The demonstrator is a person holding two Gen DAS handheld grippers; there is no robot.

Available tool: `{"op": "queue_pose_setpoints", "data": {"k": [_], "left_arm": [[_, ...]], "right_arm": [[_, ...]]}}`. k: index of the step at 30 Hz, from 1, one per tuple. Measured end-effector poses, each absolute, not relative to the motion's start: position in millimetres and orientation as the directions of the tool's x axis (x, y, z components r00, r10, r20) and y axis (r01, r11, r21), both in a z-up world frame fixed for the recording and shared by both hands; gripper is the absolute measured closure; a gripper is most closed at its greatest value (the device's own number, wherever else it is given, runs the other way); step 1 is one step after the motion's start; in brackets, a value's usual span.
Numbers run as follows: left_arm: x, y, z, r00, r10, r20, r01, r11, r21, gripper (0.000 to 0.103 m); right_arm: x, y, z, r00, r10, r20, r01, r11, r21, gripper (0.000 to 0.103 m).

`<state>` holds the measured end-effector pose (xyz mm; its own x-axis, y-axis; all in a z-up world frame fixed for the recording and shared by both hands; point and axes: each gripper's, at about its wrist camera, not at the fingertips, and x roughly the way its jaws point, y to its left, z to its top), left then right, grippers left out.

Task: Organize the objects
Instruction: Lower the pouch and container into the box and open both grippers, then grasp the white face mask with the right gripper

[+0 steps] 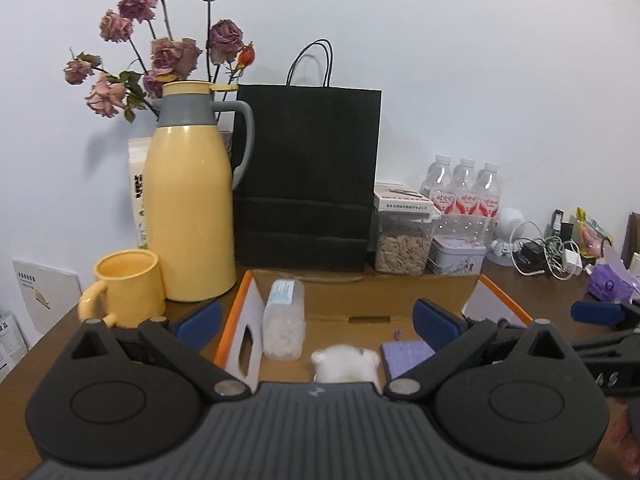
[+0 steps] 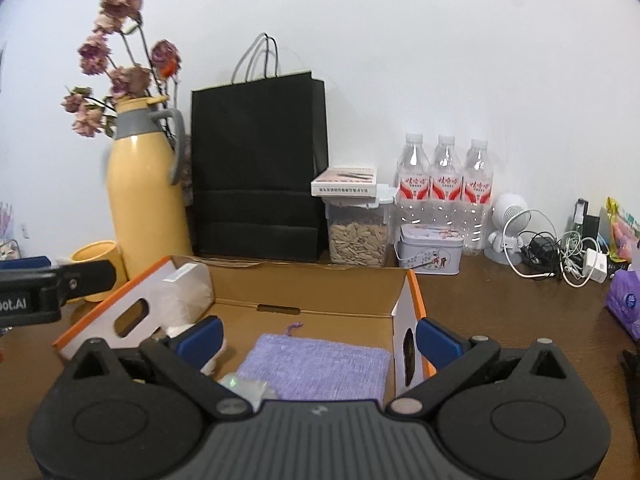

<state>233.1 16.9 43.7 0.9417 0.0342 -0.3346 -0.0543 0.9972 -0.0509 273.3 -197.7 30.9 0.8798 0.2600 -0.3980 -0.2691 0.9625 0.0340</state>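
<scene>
From the left, our left gripper (image 1: 316,316) hangs spread and empty over the cardboard box (image 1: 344,296), where a clear jar (image 1: 283,320), a white plush toy (image 1: 346,362) and a purple pouch (image 2: 316,364) already lie. Our right gripper (image 2: 320,334) gapes empty too. We seem between placements; next we must pick another loose item nearby.

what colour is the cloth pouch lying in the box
Pale purple. The pouch shows best in the right wrist view, flat on the box floor.
</scene>
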Motion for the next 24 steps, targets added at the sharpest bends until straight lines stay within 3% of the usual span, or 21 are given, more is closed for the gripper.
{"op": "queue_pose_setpoints", "data": {"k": [24], "left_arm": [[87.2, 57.3, 31.2, 0.923, 0.064, -0.379, -0.092, 0.994, -0.058, 0.0]], "right_arm": [[120.5, -212.3, 4.3, 0.843, 0.248, -0.478, -0.285, 0.958, -0.005, 0.0]]}}
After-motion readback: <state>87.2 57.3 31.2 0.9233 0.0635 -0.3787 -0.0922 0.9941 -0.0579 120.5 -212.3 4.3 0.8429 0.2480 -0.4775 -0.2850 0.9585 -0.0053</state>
